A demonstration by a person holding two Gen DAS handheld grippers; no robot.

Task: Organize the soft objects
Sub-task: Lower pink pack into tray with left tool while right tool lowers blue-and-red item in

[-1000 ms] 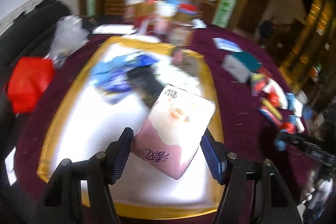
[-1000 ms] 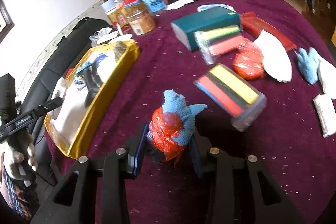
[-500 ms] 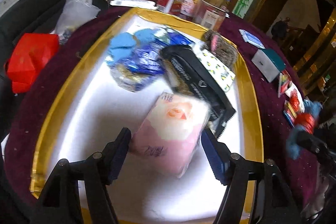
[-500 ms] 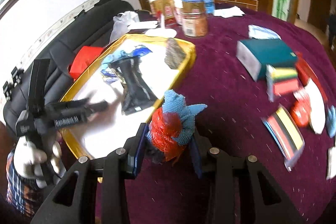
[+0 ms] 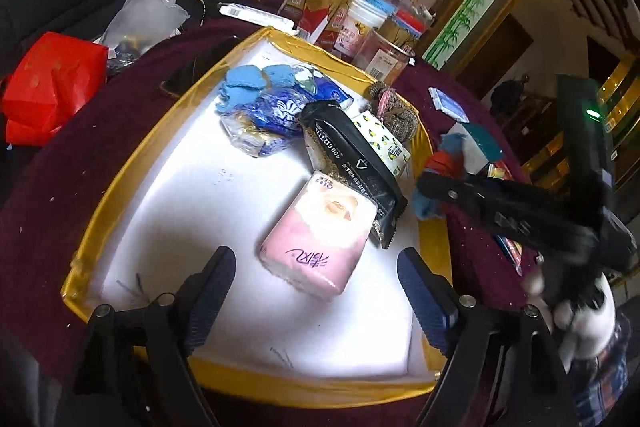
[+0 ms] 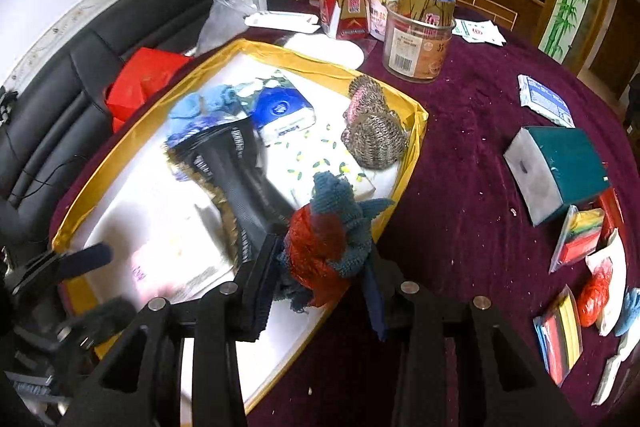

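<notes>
A gold-rimmed white tray [image 5: 120,183] [image 6: 414,135] holds several soft items. A pink tissue pack [image 5: 320,233] lies flat in it, free between the wide-open fingers of my left gripper [image 5: 316,291]. A black pouch [image 5: 352,159], blue wrapped packs [image 5: 276,111] and a grey knitted pad [image 6: 374,135] lie beyond. My right gripper [image 6: 316,287] is shut on a red-net and blue cloth bundle [image 6: 328,239], held over the tray's right edge; the bundle also shows in the left wrist view [image 5: 440,167].
Jars and cartons [image 6: 420,27] stand behind the tray. A teal box [image 6: 560,171], coloured sponge packs [image 6: 560,331] and cloths lie on the maroon tablecloth [image 6: 460,187] to the right. A red bag [image 5: 48,83] sits on the black sofa at left.
My left gripper lowered the pink tissue pack into the tray, then opened and let it go. My right gripper carried the red and blue bundle left, from the tablecloth to the tray's edge.
</notes>
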